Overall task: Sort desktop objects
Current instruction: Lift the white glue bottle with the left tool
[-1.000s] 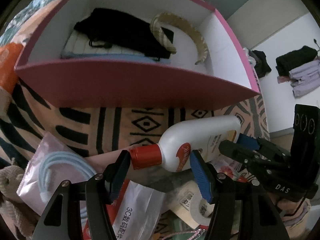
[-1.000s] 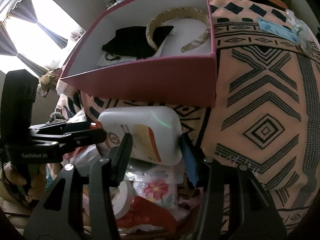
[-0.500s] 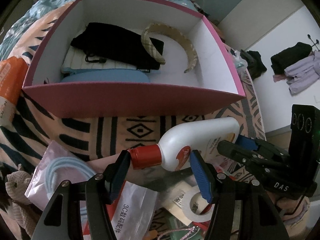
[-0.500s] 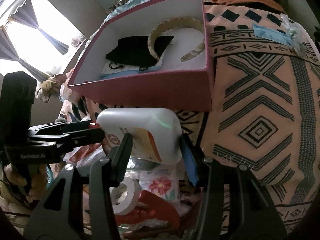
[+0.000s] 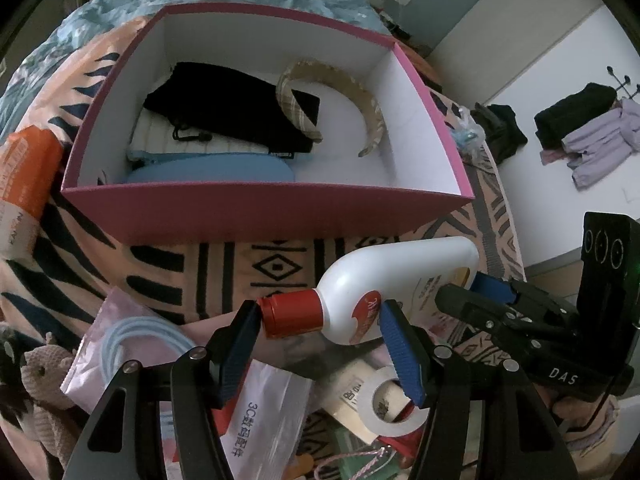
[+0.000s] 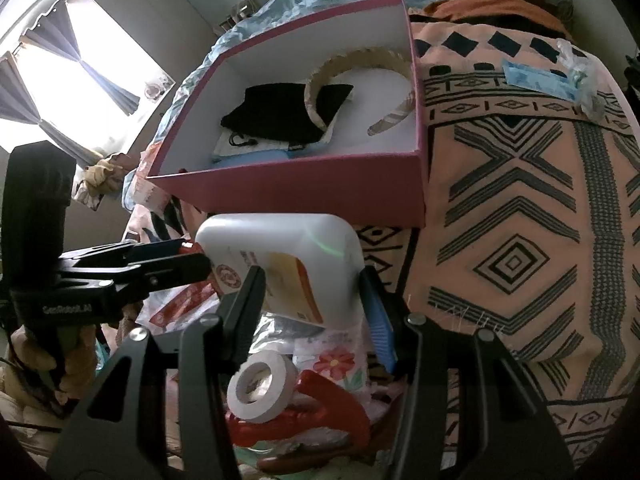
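Note:
A white bottle [image 5: 396,280] with a red cap [image 5: 290,314] is held sideways between both grippers, above the clutter. My left gripper [image 5: 320,326] is shut on its cap and neck. My right gripper [image 6: 312,284] is shut on its wide base [image 6: 280,248]; it also shows in the left wrist view [image 5: 480,300]. A pink box [image 5: 260,208] with white inside stands just beyond the bottle on the patterned cloth. It holds a black pouch [image 5: 224,100], a beige headband [image 5: 360,96] and a blue item [image 5: 208,168].
Under the bottle lies a pile: a tape roll [image 6: 260,388], a red tool [image 6: 320,412], a bagged blue cable [image 5: 132,340], a labelled plastic bag [image 5: 260,412]. An orange packet [image 5: 24,172] lies left of the box. The patterned cloth [image 6: 520,240] spreads right.
Both grippers have lifted the bottle higher and back from the box, so more of the box's inside shows. The grip on the bottle is the same.

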Tool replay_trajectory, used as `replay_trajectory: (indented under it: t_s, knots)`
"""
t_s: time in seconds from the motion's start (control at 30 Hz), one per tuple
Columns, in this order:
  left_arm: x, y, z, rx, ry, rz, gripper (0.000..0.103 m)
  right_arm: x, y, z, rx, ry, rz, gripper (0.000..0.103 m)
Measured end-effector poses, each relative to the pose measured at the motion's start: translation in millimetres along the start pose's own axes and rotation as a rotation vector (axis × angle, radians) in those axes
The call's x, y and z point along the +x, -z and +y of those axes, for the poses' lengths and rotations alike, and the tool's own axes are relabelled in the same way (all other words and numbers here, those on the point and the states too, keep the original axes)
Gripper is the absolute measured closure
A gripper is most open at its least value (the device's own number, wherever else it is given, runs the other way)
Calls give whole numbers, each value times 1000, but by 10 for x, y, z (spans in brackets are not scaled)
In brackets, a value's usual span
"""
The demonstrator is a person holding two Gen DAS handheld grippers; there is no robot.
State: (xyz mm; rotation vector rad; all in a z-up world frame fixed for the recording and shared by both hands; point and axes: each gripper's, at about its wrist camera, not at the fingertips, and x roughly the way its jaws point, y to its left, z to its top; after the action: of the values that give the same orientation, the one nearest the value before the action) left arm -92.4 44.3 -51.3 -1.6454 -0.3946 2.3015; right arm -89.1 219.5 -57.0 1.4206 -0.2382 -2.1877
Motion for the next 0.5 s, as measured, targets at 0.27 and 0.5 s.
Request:
replay_trajectory:
  t_s: [0.27,0.5]
  knots:
    - [-104,-12,-48,15,9,-17,41,-115,-19,44,-1,1,-26,51]
    - [-162,-30,-85,24,13,-30,41,-187,-36,73,-6,2,-43,51]
